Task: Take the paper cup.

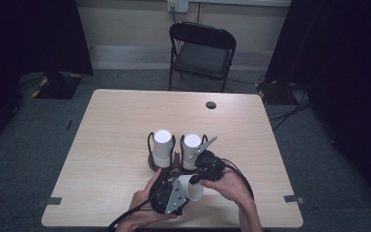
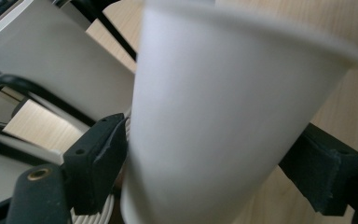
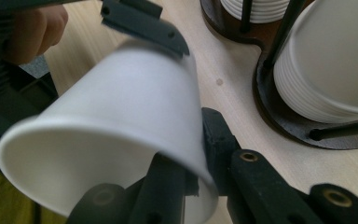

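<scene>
Both claws grasp one white paper cup near the table's near edge: left claw around its body, right claw seemingly pinching its rim.

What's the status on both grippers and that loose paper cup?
Left gripper shut on paper cup. Right gripper on its base end. Cup stacks close behind.

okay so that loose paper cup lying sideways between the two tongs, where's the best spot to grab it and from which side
Grip the paper cup across its tapered side wall, near the narrow closed base, coming from the base end, as the left tongs do now. The wall there is stiffer; the open rim would likely buckle. The right tongs sit at the base too.
</scene>
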